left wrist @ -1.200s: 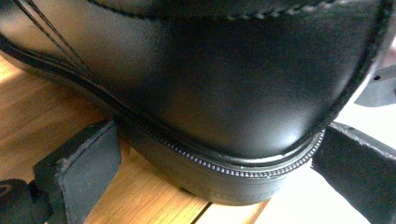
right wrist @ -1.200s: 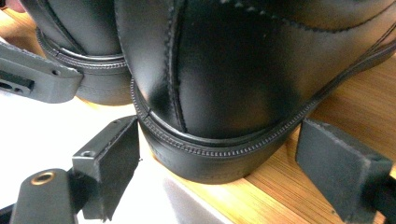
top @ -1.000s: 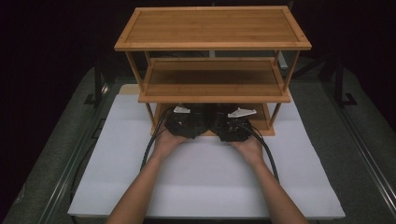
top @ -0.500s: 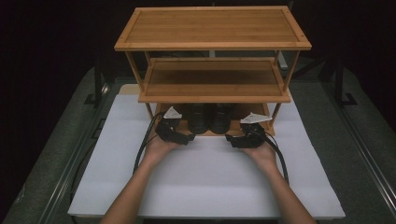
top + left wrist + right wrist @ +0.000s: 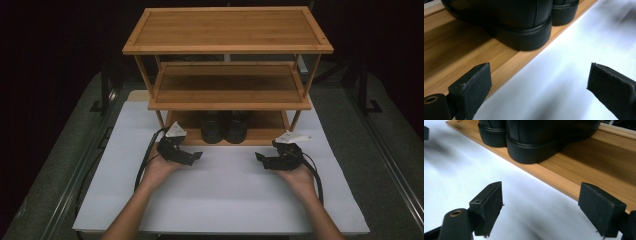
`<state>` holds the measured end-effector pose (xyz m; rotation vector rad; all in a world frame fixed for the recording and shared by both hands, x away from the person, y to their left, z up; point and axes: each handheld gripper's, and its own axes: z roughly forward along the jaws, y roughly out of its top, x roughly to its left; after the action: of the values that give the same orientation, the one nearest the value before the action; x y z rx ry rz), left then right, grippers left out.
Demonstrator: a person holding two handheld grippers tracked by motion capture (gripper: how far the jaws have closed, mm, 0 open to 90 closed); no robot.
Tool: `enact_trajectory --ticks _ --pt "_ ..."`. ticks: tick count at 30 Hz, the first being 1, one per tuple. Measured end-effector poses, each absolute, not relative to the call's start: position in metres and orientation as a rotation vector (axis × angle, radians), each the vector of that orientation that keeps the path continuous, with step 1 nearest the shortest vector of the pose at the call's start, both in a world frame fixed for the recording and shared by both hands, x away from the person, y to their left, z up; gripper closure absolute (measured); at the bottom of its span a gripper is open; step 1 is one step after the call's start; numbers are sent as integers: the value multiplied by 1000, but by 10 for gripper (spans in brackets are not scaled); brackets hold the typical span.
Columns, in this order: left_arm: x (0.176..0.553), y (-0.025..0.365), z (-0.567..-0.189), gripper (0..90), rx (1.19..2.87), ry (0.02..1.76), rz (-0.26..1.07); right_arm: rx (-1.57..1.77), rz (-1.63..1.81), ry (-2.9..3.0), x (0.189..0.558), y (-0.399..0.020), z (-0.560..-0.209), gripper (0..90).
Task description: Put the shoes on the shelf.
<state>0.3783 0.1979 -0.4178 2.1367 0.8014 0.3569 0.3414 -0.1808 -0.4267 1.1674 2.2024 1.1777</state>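
High view: the left gripper [image 5: 192, 156] sits on the white mat [image 5: 220, 200] to the left of the wooden rack [image 5: 227, 30], its jaws apart with nothing between them. A second ago it was tucked under the rack's middle shelf, right against the pair of black shoes [image 5: 226, 126]; now it has drawn back toward the person and out to the left, so the shoes lie ahead of it and to its right, well apart. The shoes stand side by side on the bottom shelf [image 5: 265, 134], heels toward the person, between the two grippers and beyond them.

In the left gripper view the two black pads frame bare mat and the shelf edge [image 5: 506, 67], with a shoe heel [image 5: 524, 37] beyond the tips and untouched.

The right gripper [image 5: 260, 158] mirrors this on the right side: a second ago it was close in against the shoes, next to the other gripper; now it rests apart from them, with the shoes ahead and to its left. Its jaws have just been opening a little further and stand wide, holding nothing; the right gripper view shows mat and shelf between the pads and the heels [image 5: 534, 147] beyond.

Judging from this, the shoes are placed and released, and both hands are withdrawing, so the shelving step looks finished.
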Motion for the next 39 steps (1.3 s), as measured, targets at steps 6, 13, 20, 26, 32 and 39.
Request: enact_trajectory --ticks 6,13,20,26,32,39 --pt "362 213 -411 49 2129 788 394 1175 1181 2176 331 -194 -422 193" --pt "347 231 -411 49 2134 796 419 1184 1153 2177 321 -206 -423 193" --pt "332 248 -410 49 2143 814 425 1184 1139 2175 302 -221 -424 193" --pt "315 266 -412 49 2151 846 439 1200 1133 2173 289 -235 -427 193" --pt "300 282 -415 49 2165 879 454 1215 1120 2171 276 -247 -431 193" --pt "281 299 -421 49 2190 906 472 1229 1101 2166 262 -260 -436 188"
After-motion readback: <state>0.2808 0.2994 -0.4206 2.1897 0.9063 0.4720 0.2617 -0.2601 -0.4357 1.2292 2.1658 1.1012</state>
